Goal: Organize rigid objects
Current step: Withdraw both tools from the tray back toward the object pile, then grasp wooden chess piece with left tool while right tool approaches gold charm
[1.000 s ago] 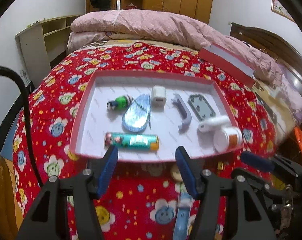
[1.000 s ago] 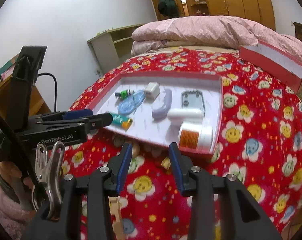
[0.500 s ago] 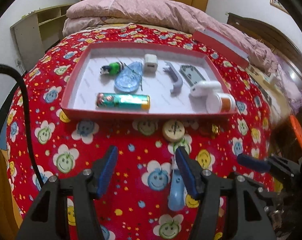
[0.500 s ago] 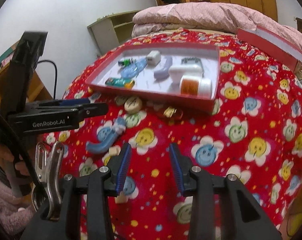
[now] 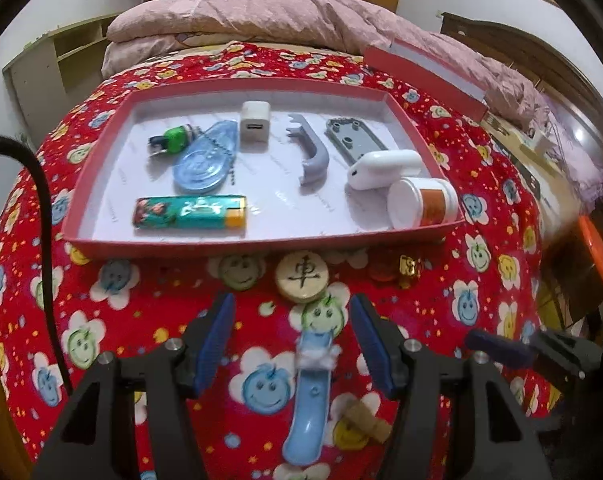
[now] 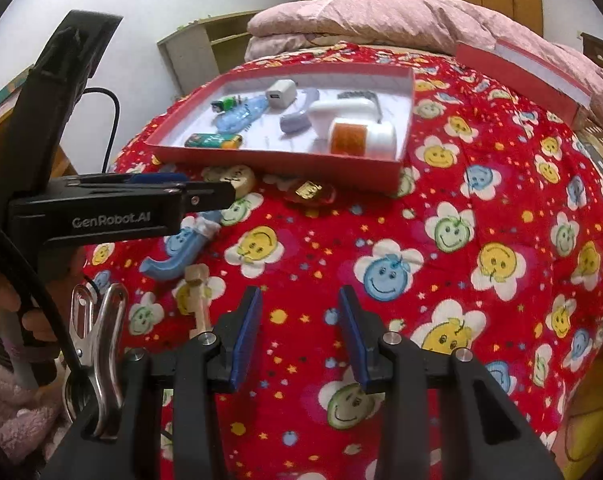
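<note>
A red tray [image 5: 237, 246] with a white floor holds a lighter [image 5: 189, 212], a white bottle [image 5: 425, 204], a grey handle [image 5: 313, 152] and several other small items. On the flowered bedspread in front of it lie a wooden chess piece [image 5: 301, 276], a gold-and-red trinket [image 5: 405, 270], a blue curved handle [image 5: 311, 400] and a small wooden peg [image 5: 365, 420]. My left gripper [image 5: 293, 312] is open, its fingers standing either side of the blue handle's far end without touching it. My right gripper [image 6: 299, 312] is open over bare bedspread, right of the blue handle [image 6: 179, 250].
A red box lid [image 5: 429, 68] lies far right by a pink quilt [image 5: 261, 12]. A black cable [image 5: 41, 200] runs down the left. A metal clip [image 6: 97, 344] hangs beside my right gripper. A person's hand [image 6: 1, 300] holds the left gripper. Bedspread stretches to the right.
Both grippers sank toward the bedspread, short of the tray. The chess piece, blue handle and peg came into view under them. Jaw openings stayed the same.
</note>
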Motion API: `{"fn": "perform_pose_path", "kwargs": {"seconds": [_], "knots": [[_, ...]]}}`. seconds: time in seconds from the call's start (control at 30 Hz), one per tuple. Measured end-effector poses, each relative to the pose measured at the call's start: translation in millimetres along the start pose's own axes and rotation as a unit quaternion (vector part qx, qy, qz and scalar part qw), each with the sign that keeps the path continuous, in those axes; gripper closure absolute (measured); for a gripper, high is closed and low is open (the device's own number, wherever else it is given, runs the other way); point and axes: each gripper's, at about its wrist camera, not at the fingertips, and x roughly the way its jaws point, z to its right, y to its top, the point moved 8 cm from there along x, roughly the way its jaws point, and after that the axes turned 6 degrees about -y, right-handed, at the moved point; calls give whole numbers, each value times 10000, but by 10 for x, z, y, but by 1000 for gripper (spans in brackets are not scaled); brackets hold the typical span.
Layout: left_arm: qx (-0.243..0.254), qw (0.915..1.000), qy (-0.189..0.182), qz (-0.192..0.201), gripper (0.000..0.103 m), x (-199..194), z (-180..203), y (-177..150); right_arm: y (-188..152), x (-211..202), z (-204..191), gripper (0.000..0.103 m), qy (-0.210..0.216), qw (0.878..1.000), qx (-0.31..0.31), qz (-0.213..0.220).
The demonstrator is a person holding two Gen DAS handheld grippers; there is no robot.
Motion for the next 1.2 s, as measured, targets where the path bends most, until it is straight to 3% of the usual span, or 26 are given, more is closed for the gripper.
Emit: {"fn": "perform_pose_path", "kwargs": {"seconds": [0.3,0.4,0.53,0.73,1.03,1.2], "knots": [[-13,9999,155,17,46,180,20,51,-52,51,67,62,59,9998,173,-54],[94,9996,258,51,55,193,33,73,-52,58,58,58,107,9998,191,-19],[34,9999,97,28,70,208,35,91,-32,74,31,58,60,9998,179,-23],[72,10000,33,55,70,141,-3,95,-13,82,36,57,26,9997,228,-81],[-360,9982,418,249,70,-203,-483,91,198,96,46,57,-187,9991,375,7],[-635,9967,441,234,70,-266,-689,12,396,189,-10,50,-343,9984,445,24]]}}
